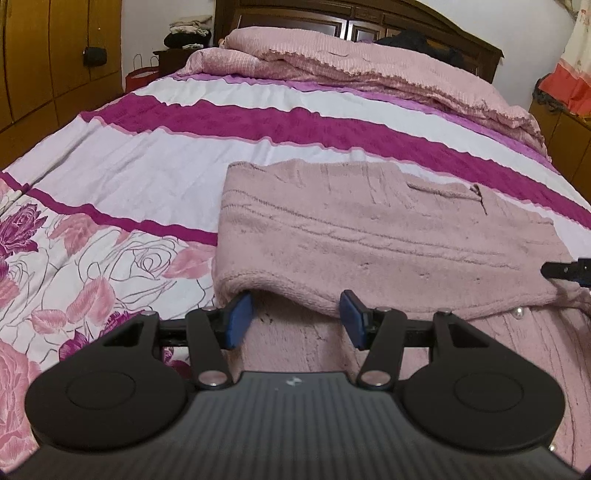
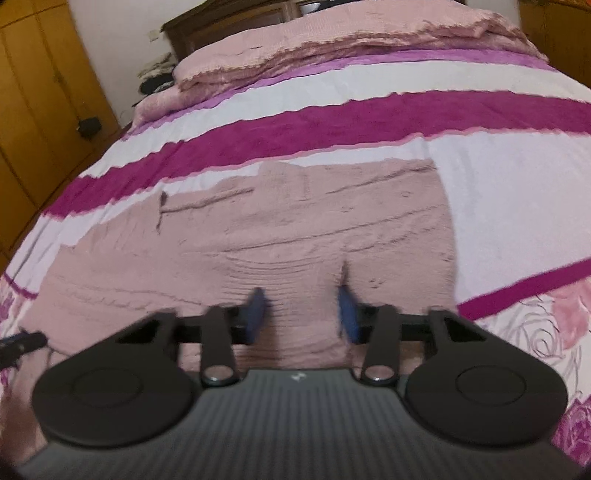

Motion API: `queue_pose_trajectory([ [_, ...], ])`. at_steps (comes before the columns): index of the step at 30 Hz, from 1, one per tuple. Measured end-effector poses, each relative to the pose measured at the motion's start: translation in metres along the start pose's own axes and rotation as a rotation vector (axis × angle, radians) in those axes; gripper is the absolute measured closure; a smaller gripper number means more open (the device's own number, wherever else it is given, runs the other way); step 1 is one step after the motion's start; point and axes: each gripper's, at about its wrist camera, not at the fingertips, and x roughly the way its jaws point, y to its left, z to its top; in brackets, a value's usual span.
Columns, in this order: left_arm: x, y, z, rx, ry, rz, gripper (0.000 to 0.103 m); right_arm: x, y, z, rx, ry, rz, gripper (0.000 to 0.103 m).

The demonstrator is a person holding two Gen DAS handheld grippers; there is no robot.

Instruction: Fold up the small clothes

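A pink fuzzy garment (image 1: 369,236) lies partly folded on the bed, its upper layer doubled over a lower layer with pearl buttons (image 1: 519,314). My left gripper (image 1: 297,314) is open at the garment's near folded edge, its left blue pad tucked just under the fold. In the right wrist view the same garment (image 2: 280,229) spreads across the bed. My right gripper (image 2: 301,310) is open just above it, holding nothing. That view is motion-blurred. The right gripper's tip shows at the right edge of the left wrist view (image 1: 569,269).
The bedspread (image 1: 147,155) has magenta and white stripes and rose prints. A pink blanket (image 1: 369,62) is piled at the wooden headboard (image 1: 354,18). Wooden wardrobes (image 1: 44,55) stand left; a red bag (image 1: 142,75) sits by the nightstand.
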Motion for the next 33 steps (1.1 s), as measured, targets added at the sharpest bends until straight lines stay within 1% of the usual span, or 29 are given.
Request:
queue_pose_trajectory([
  [2, 0.002, 0.002, -0.001, -0.009, -0.006, -0.004, 0.043, -0.002, 0.005, 0.003, -0.009, -0.001, 0.018, 0.088],
  [4, 0.005, 0.003, -0.002, -0.013, -0.004, -0.006, 0.043, -0.009, 0.010, 0.008, -0.036, -0.022, 0.027, 0.090],
  [6, 0.007, 0.003, -0.004, -0.005, 0.000, -0.005, 0.043, -0.022, 0.014, 0.018, -0.047, -0.077, 0.031, 0.090],
  [9, 0.007, -0.001, -0.008, 0.043, -0.006, -0.002, 0.043, -0.044, 0.013, 0.039, -0.016, -0.185, 0.036, 0.090],
  [10, 0.007, -0.003, -0.009, 0.059, -0.002, -0.003, 0.043, -0.048, 0.013, 0.044, -0.012, -0.208, 0.027, 0.090],
  [11, 0.008, -0.003, -0.010, 0.070, 0.002, -0.005, 0.043, -0.052, 0.013, 0.049, -0.022, -0.238, -0.005, 0.090],
  [13, 0.009, -0.007, -0.014, 0.099, 0.001, -0.010, 0.043, -0.050, 0.011, 0.053, -0.043, -0.259, -0.069, 0.090],
  [14, 0.010, -0.009, -0.015, 0.111, 0.000, -0.010, 0.043, -0.046, 0.008, 0.053, -0.040, -0.251, -0.087, 0.090],
  [17, 0.014, -0.011, -0.018, 0.124, 0.000, 0.002, 0.043, -0.024, -0.006, 0.046, -0.021, -0.180, -0.105, 0.090],
  [19, 0.016, -0.010, -0.019, 0.117, 0.003, 0.000, 0.043, -0.005, -0.014, 0.035, -0.031, -0.121, -0.149, 0.090],
  [21, 0.016, -0.009, -0.020, 0.115, 0.003, -0.004, 0.043, 0.012, -0.022, 0.025, -0.003, -0.072, -0.160, 0.090],
  [22, 0.016, -0.008, -0.020, 0.115, 0.002, -0.007, 0.043, 0.019, -0.028, 0.019, 0.022, -0.063, -0.157, 0.090],
  [24, 0.017, -0.007, -0.020, 0.109, 0.003, -0.014, 0.043, 0.022, -0.032, 0.014, 0.031, -0.080, -0.145, 0.090],
  [27, 0.016, -0.005, -0.019, 0.098, 0.005, -0.019, 0.043, 0.019, -0.030, 0.015, 0.032, -0.082, -0.142, 0.086],
  [30, 0.012, -0.006, -0.019, 0.104, 0.009, -0.012, 0.043, 0.007, -0.032, 0.017, 0.048, -0.088, -0.141, 0.081],
  [33, 0.000, -0.009, -0.018, 0.122, 0.014, -0.005, 0.043, -0.010, -0.034, 0.018, 0.068, -0.085, -0.138, 0.079],
])
